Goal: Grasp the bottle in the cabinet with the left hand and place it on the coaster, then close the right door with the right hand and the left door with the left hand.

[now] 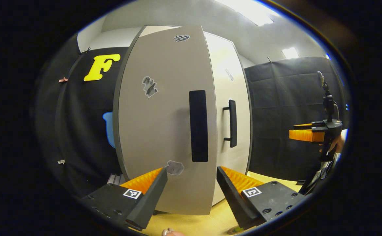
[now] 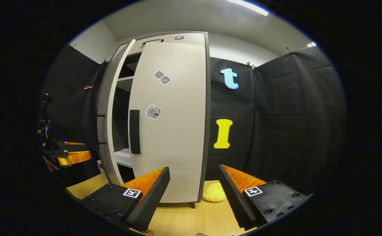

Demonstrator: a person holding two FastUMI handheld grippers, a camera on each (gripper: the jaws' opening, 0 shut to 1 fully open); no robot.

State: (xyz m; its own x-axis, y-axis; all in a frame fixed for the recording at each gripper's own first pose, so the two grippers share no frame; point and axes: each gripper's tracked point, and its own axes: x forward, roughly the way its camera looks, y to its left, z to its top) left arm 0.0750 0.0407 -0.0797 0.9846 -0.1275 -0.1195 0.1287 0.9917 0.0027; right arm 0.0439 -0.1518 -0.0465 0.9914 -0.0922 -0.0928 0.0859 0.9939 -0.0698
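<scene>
One cabinet (image 2: 164, 131) stands on the wooden table (image 2: 178, 219) with two doors: the right door (image 2: 174, 124) closed or nearly so, the left door (image 2: 107, 114) ajar with dark shelves showing in the gap. Both tongs, the left gripper (image 1: 192, 193) and the right gripper (image 2: 194, 193), stand spread open and empty just before the doors. A yellow lump (image 2: 214, 192) lies by the cabinet's right foot; I cannot make out the bottle or coaster.
</scene>
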